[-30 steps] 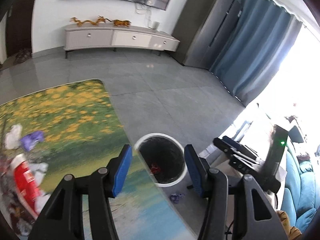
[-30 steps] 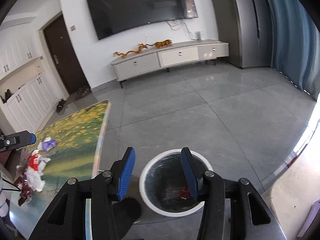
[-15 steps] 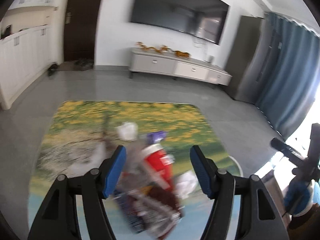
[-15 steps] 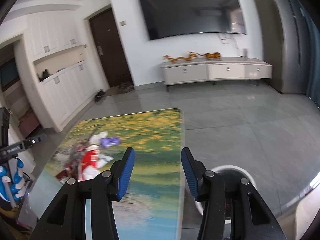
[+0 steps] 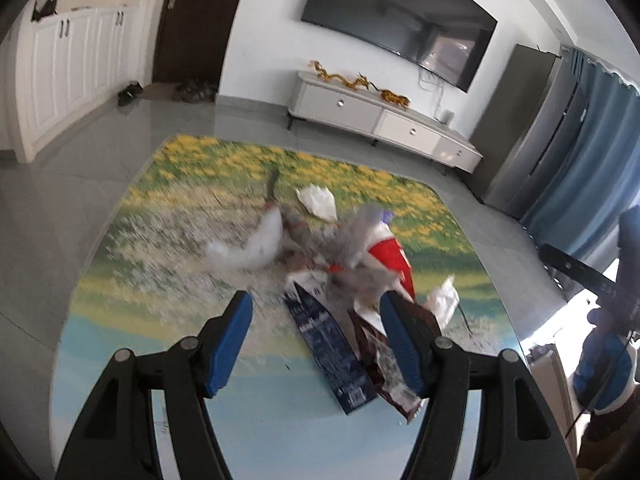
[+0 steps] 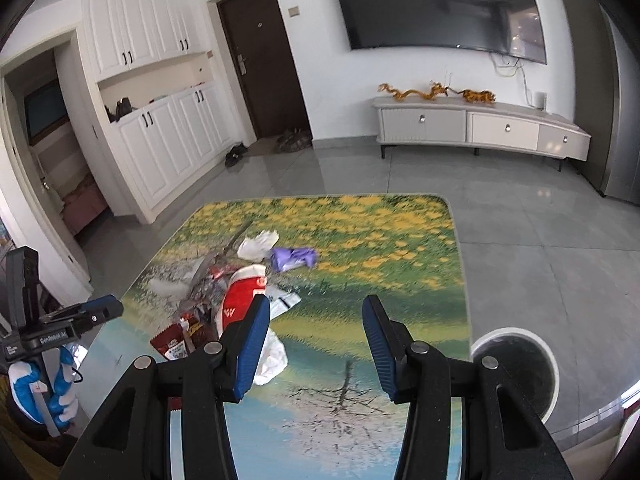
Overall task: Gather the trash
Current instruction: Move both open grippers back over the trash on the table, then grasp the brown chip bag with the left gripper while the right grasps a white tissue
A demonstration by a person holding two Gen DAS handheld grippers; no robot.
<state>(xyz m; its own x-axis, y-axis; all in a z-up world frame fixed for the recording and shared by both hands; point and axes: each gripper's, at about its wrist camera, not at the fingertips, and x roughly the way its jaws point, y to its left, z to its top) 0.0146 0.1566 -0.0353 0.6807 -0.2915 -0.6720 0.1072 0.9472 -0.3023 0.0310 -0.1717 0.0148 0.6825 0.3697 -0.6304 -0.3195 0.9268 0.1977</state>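
A pile of trash lies on the flower-print table [image 5: 168, 216]: a red and white wrapper [image 5: 390, 258], a dark blue carton [image 5: 330, 344], white crumpled paper [image 5: 256, 244] and a brown wrapper [image 5: 384, 364]. My left gripper [image 5: 316, 336] is open and empty just above the near side of the pile. In the right wrist view the pile shows the red wrapper [image 6: 240, 296], a purple wrapper [image 6: 292, 258] and a white bag [image 6: 272, 356]. My right gripper [image 6: 314, 346] is open and empty over the table, right of the pile. The white trash bin [image 6: 516, 372] stands on the floor right of the table.
The table [image 6: 380, 240] has rounded edges with grey tile floor around it. A white TV cabinet [image 6: 480, 128] stands at the far wall, white cupboards [image 6: 160, 140] at the left. The other gripper and a gloved hand [image 6: 40, 360] show at the left edge.
Both grippers have swung left, away from the bin and toward the trash pile on the table. The left gripper has come down close over the pile. Both stay open and empty.
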